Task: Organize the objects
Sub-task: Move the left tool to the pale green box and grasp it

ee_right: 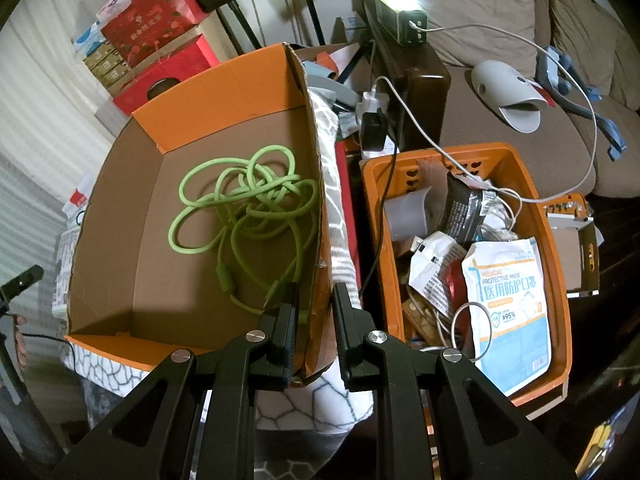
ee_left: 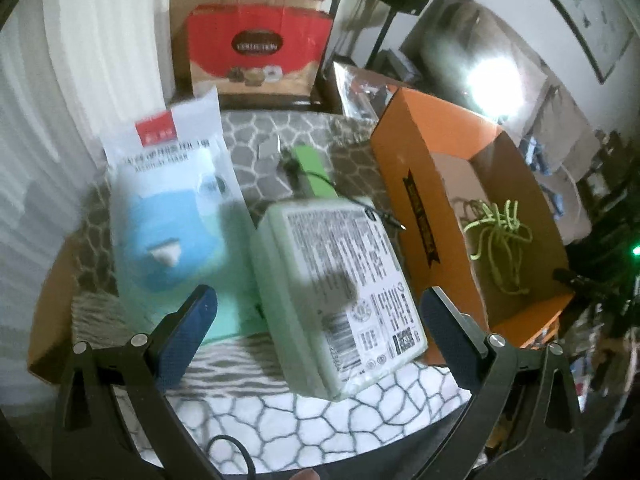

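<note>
Orange cardboard box (ee_right: 224,80) sits open-topped on the tabletop (ee_left: 340,416), which is covered with a grey-and-white cloth in a pebble pattern. Inside it, on the bare brown floor, lies one tangled green cable (ee_right: 248,204) and nothing else that I can make out.

The right hand-held gripper (ee_right: 314,300) straddles the box's near right wall: one finger is inside the box, the other outside, and the narrow gap between them is filled by the cardboard edge, so it appears pinched on that wall.

Just to the right of the box stands an orange plastic basket (ee_right: 552,248), packed full. A white-and-blue protective mask packet (ee_right: 508,300) lies on top, with crumpled wrappers, a dark pouch and white cords beneath and behind it.

In the left wrist view, the left hand-held gripper (ee_left: 316,308) is spread wide and holds nothing. Between and ahead of its fingers lies a pale green package (ee_left: 336,292) with a printed label, resting on the cloth just beside the box's outer wall. Left of it is a medical mask bag (ee_left: 172,200), white with blue masks showing through. A green flat item (ee_left: 312,172) with a thin black wire lies behind the package.
</note>
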Available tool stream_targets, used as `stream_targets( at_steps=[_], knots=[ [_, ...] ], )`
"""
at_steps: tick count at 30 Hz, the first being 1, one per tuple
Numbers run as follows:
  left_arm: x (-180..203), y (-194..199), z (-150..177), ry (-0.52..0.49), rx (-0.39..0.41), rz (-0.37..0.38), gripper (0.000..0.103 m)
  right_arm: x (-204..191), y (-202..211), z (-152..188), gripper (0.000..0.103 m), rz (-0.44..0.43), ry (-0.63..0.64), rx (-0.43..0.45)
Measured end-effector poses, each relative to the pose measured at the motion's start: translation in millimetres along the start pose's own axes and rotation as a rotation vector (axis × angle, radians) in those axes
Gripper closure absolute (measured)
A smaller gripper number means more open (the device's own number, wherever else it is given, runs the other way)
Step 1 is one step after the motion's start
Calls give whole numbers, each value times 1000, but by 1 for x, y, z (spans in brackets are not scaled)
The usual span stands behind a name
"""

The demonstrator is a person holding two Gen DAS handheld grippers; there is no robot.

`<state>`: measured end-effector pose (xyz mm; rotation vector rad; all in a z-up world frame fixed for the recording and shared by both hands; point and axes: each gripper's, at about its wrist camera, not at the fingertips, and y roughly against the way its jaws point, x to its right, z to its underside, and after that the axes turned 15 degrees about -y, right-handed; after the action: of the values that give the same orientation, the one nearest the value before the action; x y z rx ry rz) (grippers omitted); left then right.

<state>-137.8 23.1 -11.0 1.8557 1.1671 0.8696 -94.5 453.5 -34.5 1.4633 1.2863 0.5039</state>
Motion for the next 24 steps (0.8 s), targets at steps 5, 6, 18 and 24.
stream_targets(
  at_steps=[5,6,18,24],
  knots=[
    [-9,-16,9,68,-22,80,1,1,0,0,86,0,-1,0],
    [-11,-19,11,85,-25,100,1,0,0,0,86,0,0,0],
    [-24,-55,40,207,-73,265,1,0,0,2,86,0,-3,0],
    [-31,-65,47,278,-79,367,1,0,0,2,86,0,-5,1]
  ],
)
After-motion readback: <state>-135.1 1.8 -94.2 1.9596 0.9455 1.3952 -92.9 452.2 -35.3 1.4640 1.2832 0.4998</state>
